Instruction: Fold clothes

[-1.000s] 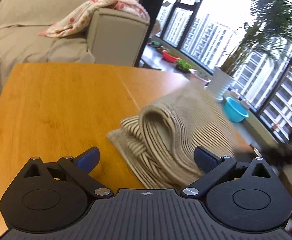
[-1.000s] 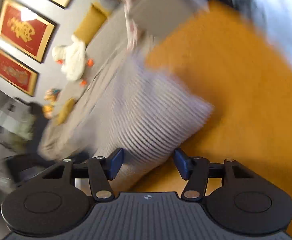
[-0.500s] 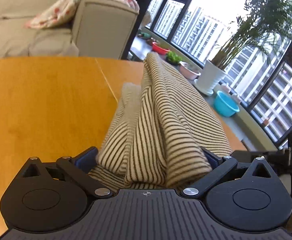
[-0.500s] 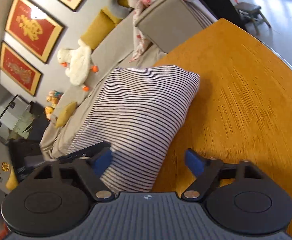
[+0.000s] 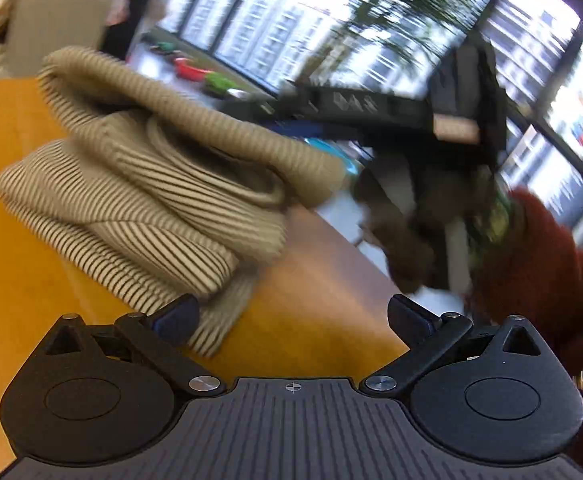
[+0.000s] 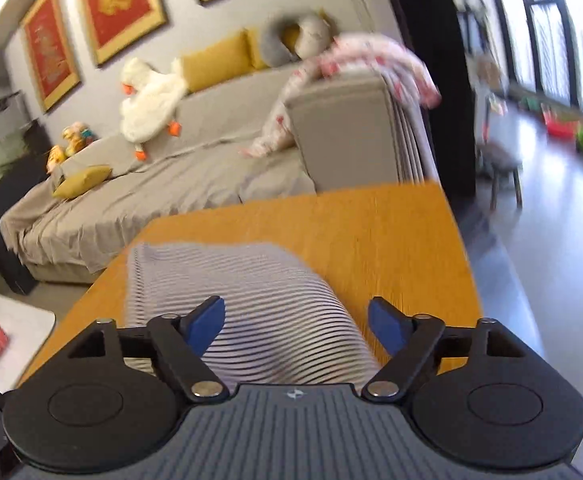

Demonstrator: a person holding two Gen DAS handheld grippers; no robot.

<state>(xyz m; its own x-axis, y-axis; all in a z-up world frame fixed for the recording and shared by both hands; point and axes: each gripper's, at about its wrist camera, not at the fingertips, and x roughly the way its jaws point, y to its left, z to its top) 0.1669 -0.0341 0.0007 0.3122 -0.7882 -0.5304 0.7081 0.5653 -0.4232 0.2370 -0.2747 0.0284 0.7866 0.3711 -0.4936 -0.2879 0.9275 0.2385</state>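
Observation:
A striped beige garment (image 5: 147, 200) lies bunched in a rumpled heap on the orange wooden table (image 5: 19, 300). My left gripper (image 5: 291, 314) is open, and its left finger touches the garment's near edge. In the right wrist view the same striped garment (image 6: 251, 304) lies folded flat on the table (image 6: 391, 248). My right gripper (image 6: 295, 320) is open just above its near end. The right gripper's black body (image 5: 371, 108) and the person's gloved hand show blurred beyond the garment in the left wrist view.
A grey sofa (image 6: 195, 176) with yellow cushions, a plush goose (image 6: 151, 96) and a flowered blanket (image 6: 367, 60) stands beyond the table's far edge. Tall windows (image 5: 291, 20) and floor items lie to the right. The person's red sleeve (image 5: 543, 272) is at right.
My left gripper has swung right and let the garment drop out from between its fingers into a heap. My right gripper has levelled out and now sits over the garment's near end.

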